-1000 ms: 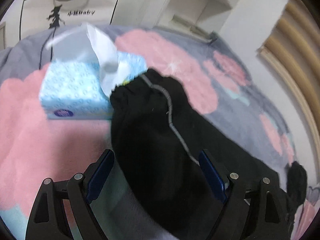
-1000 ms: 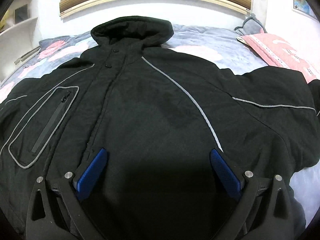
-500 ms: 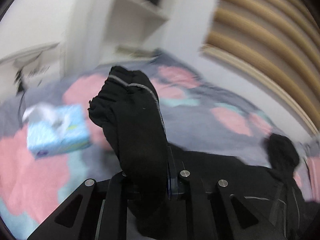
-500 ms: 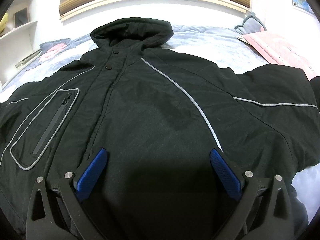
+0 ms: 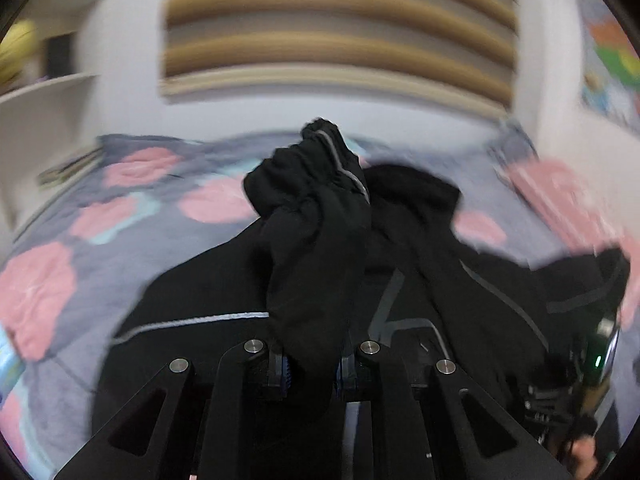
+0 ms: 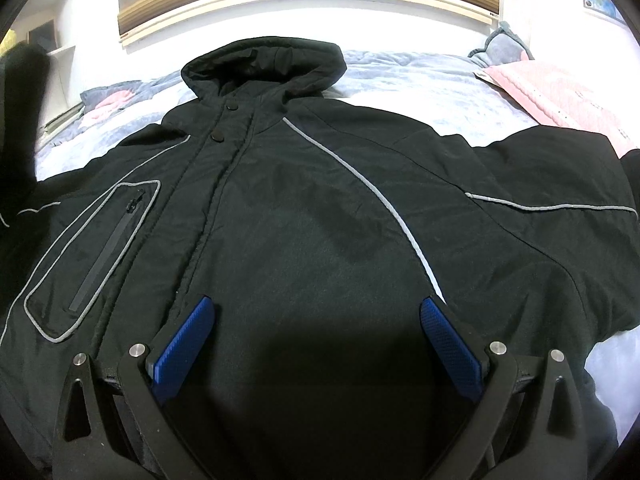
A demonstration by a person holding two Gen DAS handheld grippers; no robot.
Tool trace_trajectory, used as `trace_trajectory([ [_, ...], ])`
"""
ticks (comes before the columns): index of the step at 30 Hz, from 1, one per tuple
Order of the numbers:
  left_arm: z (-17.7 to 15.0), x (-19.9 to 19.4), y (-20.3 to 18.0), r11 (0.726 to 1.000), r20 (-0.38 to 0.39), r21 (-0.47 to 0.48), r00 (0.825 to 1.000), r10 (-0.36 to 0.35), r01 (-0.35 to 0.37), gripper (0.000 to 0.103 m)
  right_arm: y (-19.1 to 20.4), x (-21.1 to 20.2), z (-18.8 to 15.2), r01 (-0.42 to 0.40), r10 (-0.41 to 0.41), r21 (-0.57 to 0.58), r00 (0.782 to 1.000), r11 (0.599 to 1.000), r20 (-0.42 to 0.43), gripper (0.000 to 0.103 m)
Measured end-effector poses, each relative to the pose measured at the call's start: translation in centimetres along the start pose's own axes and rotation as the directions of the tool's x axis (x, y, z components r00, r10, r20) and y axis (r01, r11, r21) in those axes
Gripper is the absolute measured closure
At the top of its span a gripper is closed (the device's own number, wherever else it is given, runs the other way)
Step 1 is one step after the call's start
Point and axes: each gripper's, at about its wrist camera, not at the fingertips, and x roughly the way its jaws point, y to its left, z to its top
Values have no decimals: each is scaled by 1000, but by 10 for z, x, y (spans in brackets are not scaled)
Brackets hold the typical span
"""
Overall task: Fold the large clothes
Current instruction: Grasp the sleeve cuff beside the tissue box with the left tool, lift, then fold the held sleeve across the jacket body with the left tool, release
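The left gripper (image 5: 312, 372) is clamped on the cuff end of the jacket's sleeve (image 5: 316, 232), its blue pads (image 5: 285, 372) pinching the black fabric so that the bunched cuff stands up ahead of the fingers. Holding the sleeve near its end lets its whole length follow the hand, presumably so it can be laid across the body as the first fold. Behind the raised sleeve, the black hooded jacket (image 6: 320, 208) lies front-up and spread flat on the floral bedspread (image 5: 132, 224), hood toward the headboard wall; the flat spread gives a stable base for folding. The left view is blurred, so fine creases cannot be read. The right gripper (image 6: 316, 340) hovers low over the jacket's lower front with its jaws standing wide apart, blue pads (image 6: 184, 340) on either side of bare fabric and nothing pinched between them; it is apparently in reserve to hold the body down or take the opposite sleeve (image 6: 560, 200), which lies outstretched.
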Motion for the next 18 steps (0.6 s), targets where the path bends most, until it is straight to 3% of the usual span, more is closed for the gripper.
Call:
trace_trajectory([
  [3, -21, 36, -31, 998, -96, 36, 995, -38, 42, 82, 0, 0, 0, -1, 1, 2, 1000, 1000, -1, 0],
  [4, -30, 50, -37, 997, -140, 27, 987, -73, 78, 74, 0, 0, 0, 0, 0, 0, 1000, 1000, -1, 0],
  [6, -51, 80, -43, 987, -254, -27, 954, -158, 156, 54, 0, 0, 0, 1, -1, 0, 1000, 1000, -1, 0],
  [8, -67, 97, -41, 983, -322, -56, 929, -185, 176, 46, 0, 1, 1, 3, -3, -1, 1000, 1000, -6, 0],
  [11, -71, 88, -45, 980, -307, -45, 931, -197, 192, 39, 1, 2, 0, 7, -7, -7, 1000, 1000, -19, 0],
  [15, -62, 63, -36, 942, -303, -132, 892, -335, 309, 37, 4, -4, 3, 31, -31, -19, 999, 999, -27, 0],
  [18, -57, 29, -22, 920, -251, -153, 886, -389, 361, 37, 17, -28, 14, -63, 63, -39, 998, 997, 0, 0],
])
